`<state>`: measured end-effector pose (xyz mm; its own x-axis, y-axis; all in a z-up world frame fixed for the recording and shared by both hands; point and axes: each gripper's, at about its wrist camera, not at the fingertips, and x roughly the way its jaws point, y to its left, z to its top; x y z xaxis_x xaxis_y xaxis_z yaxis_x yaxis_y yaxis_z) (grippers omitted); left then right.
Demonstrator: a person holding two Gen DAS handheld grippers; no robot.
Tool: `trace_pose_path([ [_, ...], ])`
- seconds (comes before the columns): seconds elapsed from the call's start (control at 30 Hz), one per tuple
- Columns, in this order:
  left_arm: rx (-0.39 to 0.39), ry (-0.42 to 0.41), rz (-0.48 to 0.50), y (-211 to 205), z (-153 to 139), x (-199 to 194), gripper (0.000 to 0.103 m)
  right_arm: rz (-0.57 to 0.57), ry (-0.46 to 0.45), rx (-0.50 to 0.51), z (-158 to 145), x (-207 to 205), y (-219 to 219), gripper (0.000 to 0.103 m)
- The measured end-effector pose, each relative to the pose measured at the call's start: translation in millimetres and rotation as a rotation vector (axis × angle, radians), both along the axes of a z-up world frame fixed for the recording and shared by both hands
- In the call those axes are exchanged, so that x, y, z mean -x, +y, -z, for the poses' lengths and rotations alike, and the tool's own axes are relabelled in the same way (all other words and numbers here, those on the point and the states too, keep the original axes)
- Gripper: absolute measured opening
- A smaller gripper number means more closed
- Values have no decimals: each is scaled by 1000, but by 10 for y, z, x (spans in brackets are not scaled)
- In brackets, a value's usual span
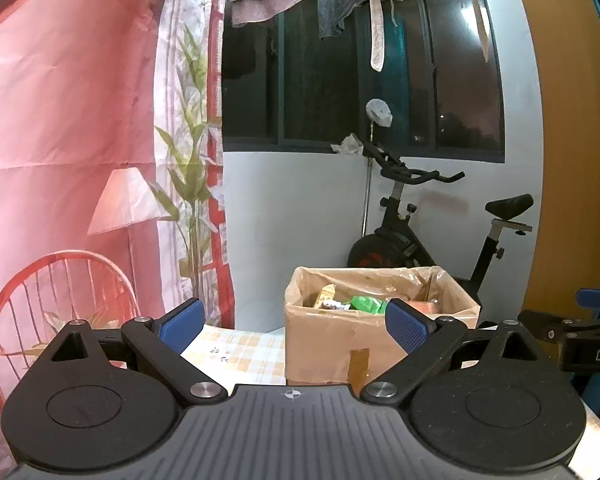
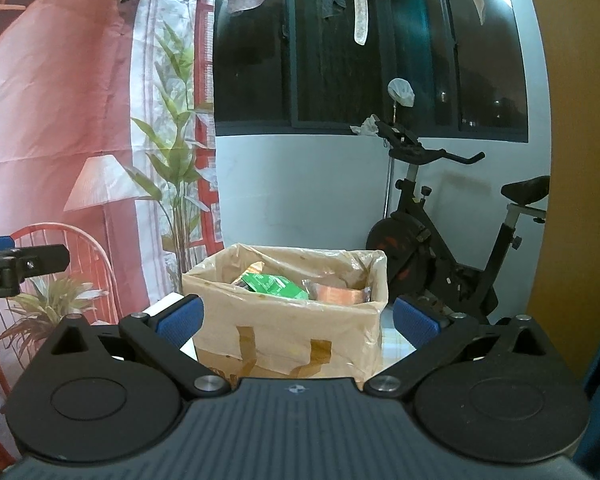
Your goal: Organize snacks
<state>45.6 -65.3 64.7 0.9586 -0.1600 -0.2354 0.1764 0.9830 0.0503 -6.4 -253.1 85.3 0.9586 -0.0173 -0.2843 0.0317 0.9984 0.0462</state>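
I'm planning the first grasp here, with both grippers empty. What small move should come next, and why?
Probably ease the right gripper forward and up over the cardboard box toward the green packet. Both grippers are open and hold nothing, the left gripper included; the snacks sit inside the box, and the green packet lies on top, nearest the rim.

Snack packets (image 2: 276, 286) lie in the cardboard box (image 2: 288, 332); the box stands on the table (image 1: 236, 350); an exercise bike (image 2: 452, 240) stands behind, to its right.

Indoor light falls evenly from above me, sharp and fairly bright. The window (image 1: 364, 80) is dark, with small glare spots. Fisheye bending curves the edges of both my views.
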Motion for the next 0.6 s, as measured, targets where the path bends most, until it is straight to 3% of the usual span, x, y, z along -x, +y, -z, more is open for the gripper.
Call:
trace_pose_path([
  [0.6, 6, -7, -21, -7, 8, 66, 98, -1, 13, -5, 50, -10, 8, 103],
])
